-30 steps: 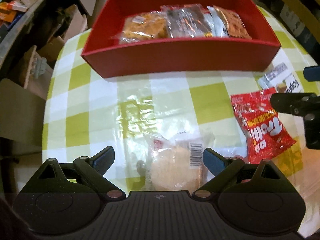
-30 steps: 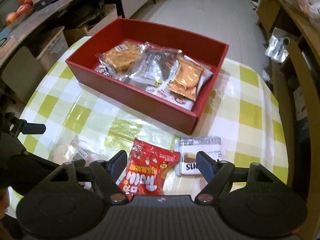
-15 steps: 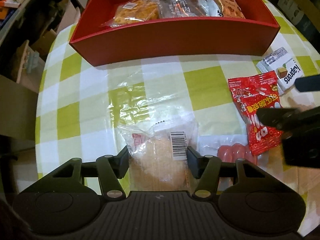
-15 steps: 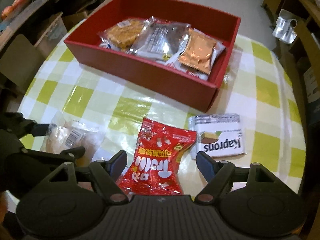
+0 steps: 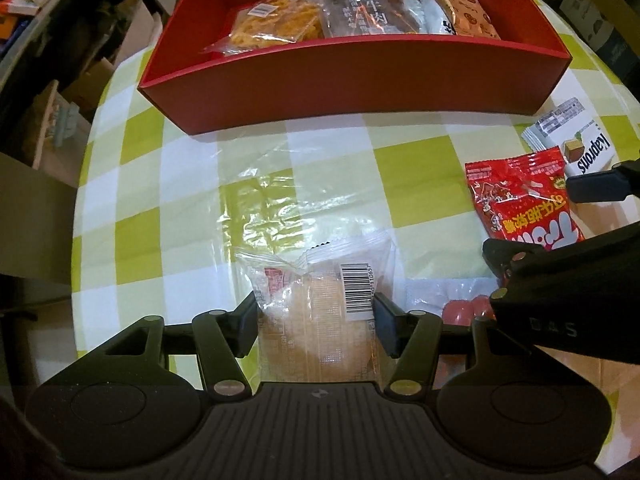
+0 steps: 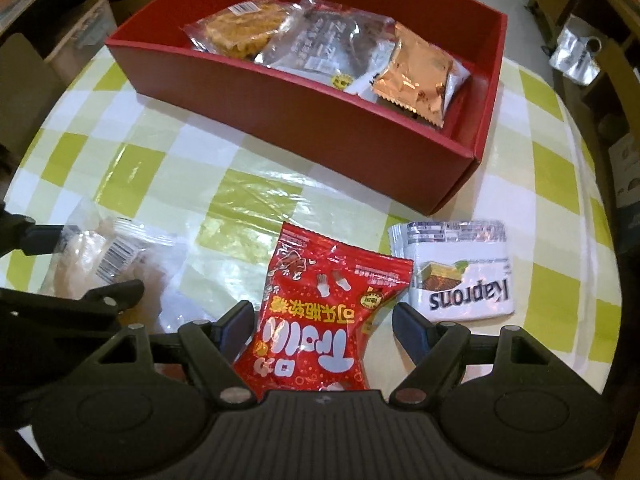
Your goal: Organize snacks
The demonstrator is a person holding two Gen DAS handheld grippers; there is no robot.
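The left gripper (image 5: pixel 316 322) is pinching the clear-wrapped pastry (image 5: pixel 320 312), its jaws having just closed in until both pads are pressing the wrapper's sides on the checked tablecloth (image 5: pixel 180 200). The right gripper (image 6: pixel 324 326) is hanging half open over the red candy bag (image 6: pixel 324 320), the bag lying between its pads; the right pad is standing clear, and whether the left one is touching I cannot tell. The white Kaprons packet (image 6: pixel 456 276) is lying just beside that bag, near the red box (image 6: pixel 320 136) corner. A bare strip of cloth is separating both loose snacks from the box's near wall (the box's right end is looking uncrowded, its left holding packets). The two grippers are working close together.
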